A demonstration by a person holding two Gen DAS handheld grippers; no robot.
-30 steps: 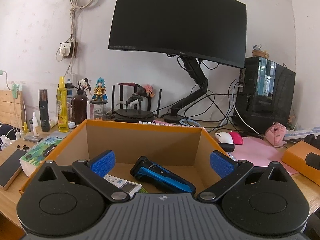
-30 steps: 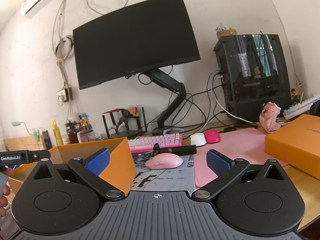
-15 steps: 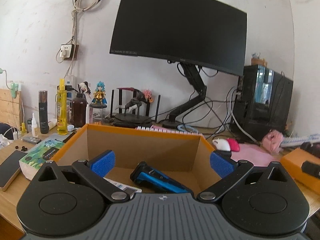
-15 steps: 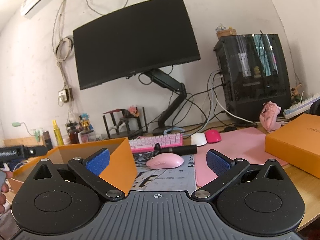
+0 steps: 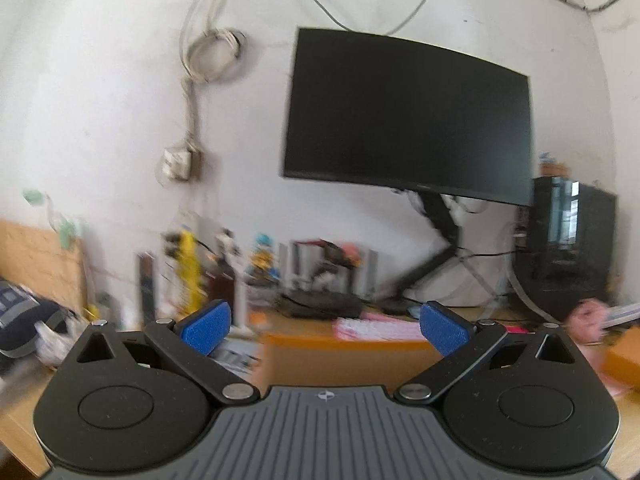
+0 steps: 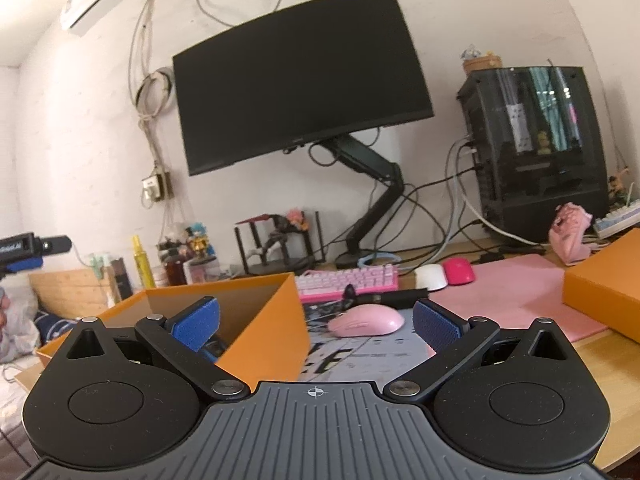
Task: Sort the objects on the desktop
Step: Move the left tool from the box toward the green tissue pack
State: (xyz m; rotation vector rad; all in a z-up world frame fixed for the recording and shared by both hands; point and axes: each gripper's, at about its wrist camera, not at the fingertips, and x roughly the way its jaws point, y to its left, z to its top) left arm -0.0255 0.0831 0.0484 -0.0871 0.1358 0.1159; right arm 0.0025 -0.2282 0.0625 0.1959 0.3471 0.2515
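An open orange cardboard box (image 6: 264, 320) stands on the desk at the left; its far wall (image 5: 344, 356) shows low in the blurred left wrist view. My left gripper (image 5: 325, 330) is open and empty, raised above and behind the box, whose inside is hidden. My right gripper (image 6: 316, 322) is also open and empty, hovering over the box's right corner. Just ahead of it a pink mouse (image 6: 366, 320) lies on a printed mat (image 6: 360, 354). Behind the mouse lie a black stick-like device (image 6: 390, 297) and a pink keyboard (image 6: 348, 286). The left gripper (image 6: 28, 248) shows at the far left edge.
A black monitor (image 6: 300, 96) hangs on an arm above the desk. A white mouse (image 6: 430, 277) and a magenta mouse (image 6: 460, 271) sit on a pink mat (image 6: 508, 300). An orange lid (image 6: 604, 296) lies at the right, a PC case (image 6: 536, 148) behind. Bottles and figurines (image 6: 192, 256) line the back left.
The left gripper has lifted and tilted up, moving left; the box's contents have dropped out of its view and the picture is blurred. The right gripper has barely moved.
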